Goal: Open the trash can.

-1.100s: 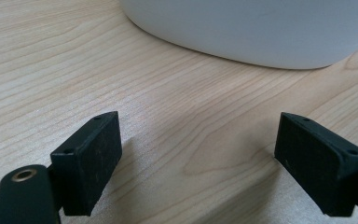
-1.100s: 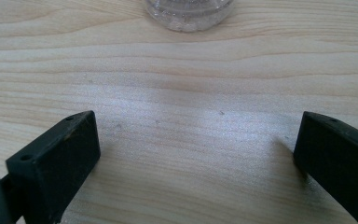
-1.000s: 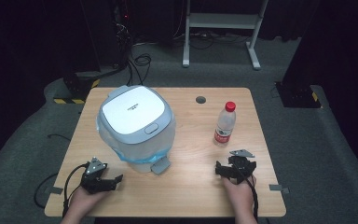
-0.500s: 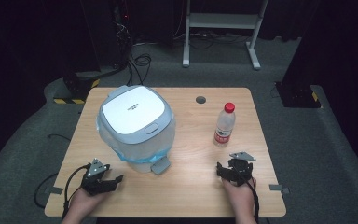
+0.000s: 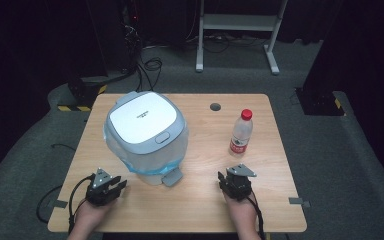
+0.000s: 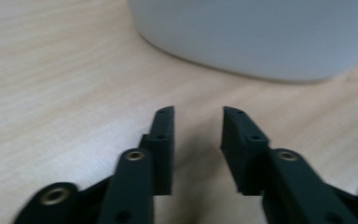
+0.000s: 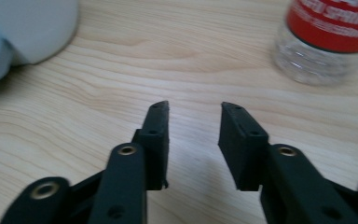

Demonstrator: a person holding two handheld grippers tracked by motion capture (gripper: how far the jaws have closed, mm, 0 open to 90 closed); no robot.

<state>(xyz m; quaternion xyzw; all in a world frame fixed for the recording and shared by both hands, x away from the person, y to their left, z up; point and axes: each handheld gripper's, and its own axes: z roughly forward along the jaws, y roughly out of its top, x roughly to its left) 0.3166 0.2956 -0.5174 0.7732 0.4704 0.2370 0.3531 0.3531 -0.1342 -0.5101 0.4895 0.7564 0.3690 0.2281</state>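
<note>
Looking over the wooden desk [image 5: 200, 200], we are seeing both tongs released and empty: left tongs [image 5: 111, 186], right tongs [image 5: 228, 179]. The bulky white-and-grey appliance [image 5: 145, 132] is sitting left of centre, probably heavy, smooth-shelled. The plastic bottle [image 5: 241, 133], standing right, looks light, slippery; we are favouring its body.

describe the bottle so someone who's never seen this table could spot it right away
Start at the wooden table. Right of the big white and grey cooker stands a small clear plastic bottle, upright and alone. Its red cap and red label set it apart; nothing else on the table is red.
</note>
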